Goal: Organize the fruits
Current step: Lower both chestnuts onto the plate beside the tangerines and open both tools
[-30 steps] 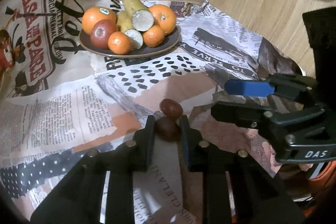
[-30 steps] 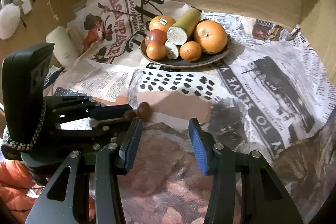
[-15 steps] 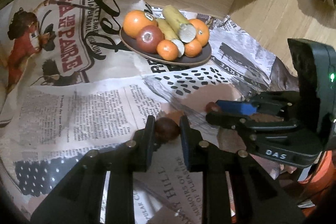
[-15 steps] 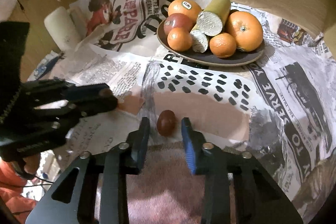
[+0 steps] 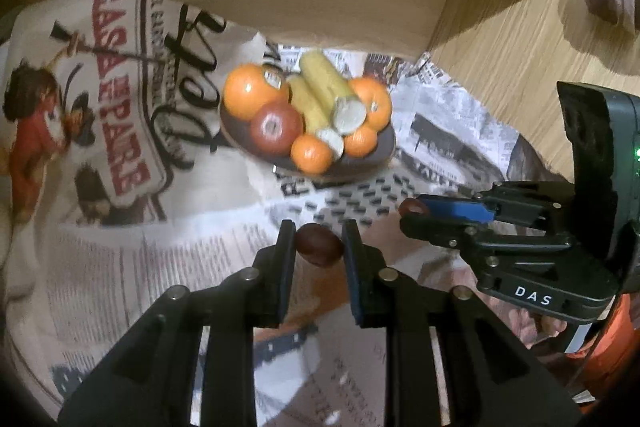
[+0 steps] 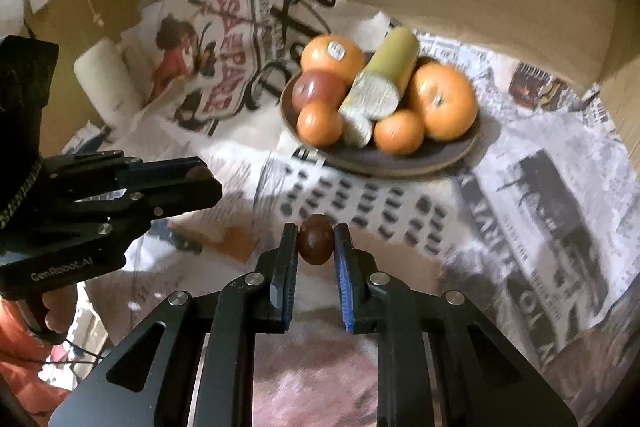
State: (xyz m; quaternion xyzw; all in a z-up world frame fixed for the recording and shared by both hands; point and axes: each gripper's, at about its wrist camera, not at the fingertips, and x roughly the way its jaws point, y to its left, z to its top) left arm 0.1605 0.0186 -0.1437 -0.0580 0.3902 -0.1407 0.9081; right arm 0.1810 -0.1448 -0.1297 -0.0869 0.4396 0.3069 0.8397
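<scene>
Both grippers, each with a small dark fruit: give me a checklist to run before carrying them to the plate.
1. Left gripper shut on its dark fruit: ok.
2. Right gripper shut on the other dark fruit, jaws having just closed: ok.
3. The two grippers apart, not touching: ok.
4. Path over the newspaper to the plate free: ok.
5. Room on the plate: not ok; oranges, apple and cut stalks crowd it.
6. Grip firmness: cannot tell.

Plate point(image 6: 400, 163) of fruit on newspaper point(image 6: 540, 187), behind both tools, paper roll point(image 6: 106, 83) far left
</scene>
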